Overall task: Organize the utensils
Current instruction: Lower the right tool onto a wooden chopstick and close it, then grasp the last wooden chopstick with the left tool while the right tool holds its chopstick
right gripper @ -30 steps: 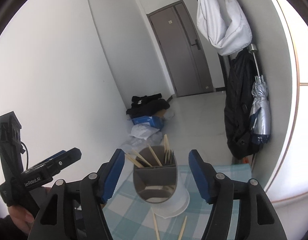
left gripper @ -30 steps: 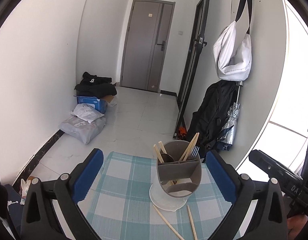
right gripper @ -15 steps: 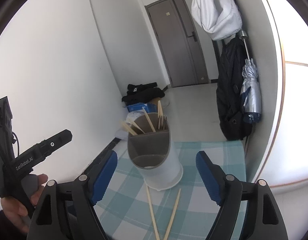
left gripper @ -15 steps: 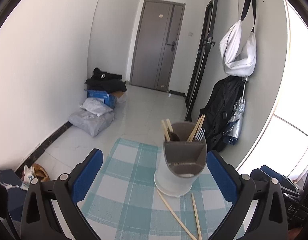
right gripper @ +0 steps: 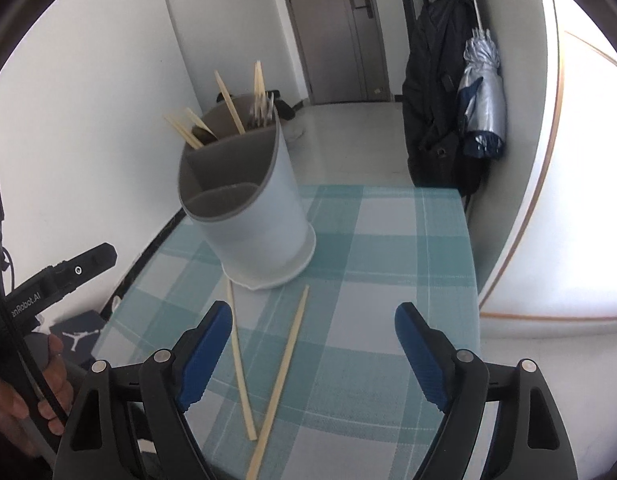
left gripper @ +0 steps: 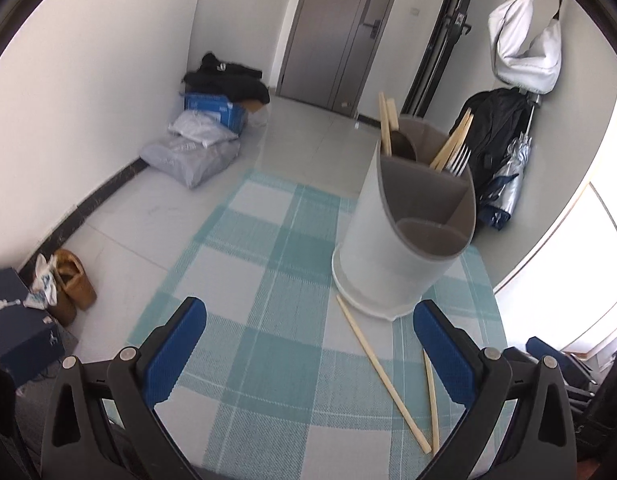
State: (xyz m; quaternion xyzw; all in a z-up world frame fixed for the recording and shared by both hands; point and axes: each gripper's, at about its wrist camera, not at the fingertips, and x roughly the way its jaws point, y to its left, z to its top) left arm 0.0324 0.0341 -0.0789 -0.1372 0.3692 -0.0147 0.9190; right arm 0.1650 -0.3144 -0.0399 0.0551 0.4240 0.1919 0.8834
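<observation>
Because the checked table (left gripper: 268,280) carries everything within easy reach, your utensil holder (left gripper: 404,236) stands upright near its far end, with chopsticks and a fork already sorted into the back compartments and the front one bare. Two loose chopsticks (right gripper: 268,364) lie flat just in front of its base, crossing at their near ends. Both your left gripper (left gripper: 308,348) and right gripper (right gripper: 312,352) have fingers spread wide and pinch nothing, likely readying a pickup.
</observation>
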